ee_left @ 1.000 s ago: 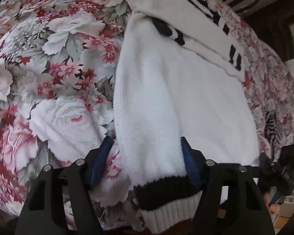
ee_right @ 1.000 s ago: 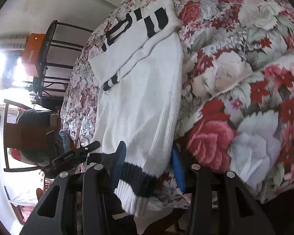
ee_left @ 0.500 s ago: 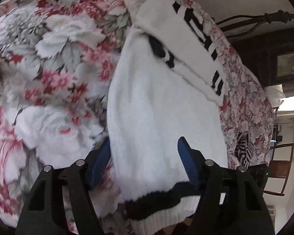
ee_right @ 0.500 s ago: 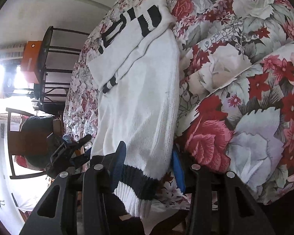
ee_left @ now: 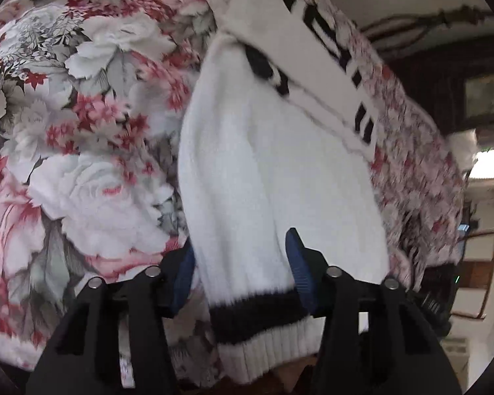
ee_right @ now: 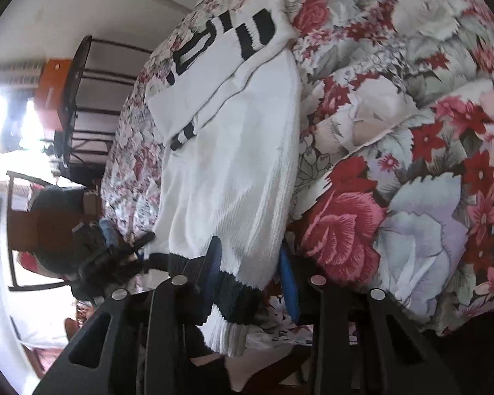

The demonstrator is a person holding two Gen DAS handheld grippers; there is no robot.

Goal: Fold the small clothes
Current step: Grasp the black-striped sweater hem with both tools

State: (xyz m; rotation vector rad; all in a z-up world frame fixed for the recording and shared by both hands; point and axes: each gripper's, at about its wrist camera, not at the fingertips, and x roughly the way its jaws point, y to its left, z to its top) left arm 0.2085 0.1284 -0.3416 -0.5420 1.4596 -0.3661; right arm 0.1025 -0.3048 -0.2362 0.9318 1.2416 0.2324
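Observation:
A white knit sweater [ee_left: 266, 171] with a black stripe above its ribbed hem lies on a floral bedspread [ee_left: 82, 151]; its far end is folded over, showing black markings. My left gripper [ee_left: 240, 266] straddles the hem's left corner, blue pads either side of the cloth, which is lifted off the bed. My right gripper [ee_right: 250, 266] straddles the hem's right corner of the sweater [ee_right: 233, 164] in the same way. The pads stand wide apart; the cloth fills the gap between them.
The bedspread [ee_right: 411, 131] spreads far to the right in the right wrist view. A dark metal stand with an orange box [ee_right: 54, 95] and a wooden chair [ee_right: 26, 230] stand beyond the bed's left side. A dark headboard [ee_left: 444, 75] is at the back.
Both grippers have lifted the hem end of the sweater up from the bed and the views have tilted; the sweater's body now hangs stretched toward the folded far end.

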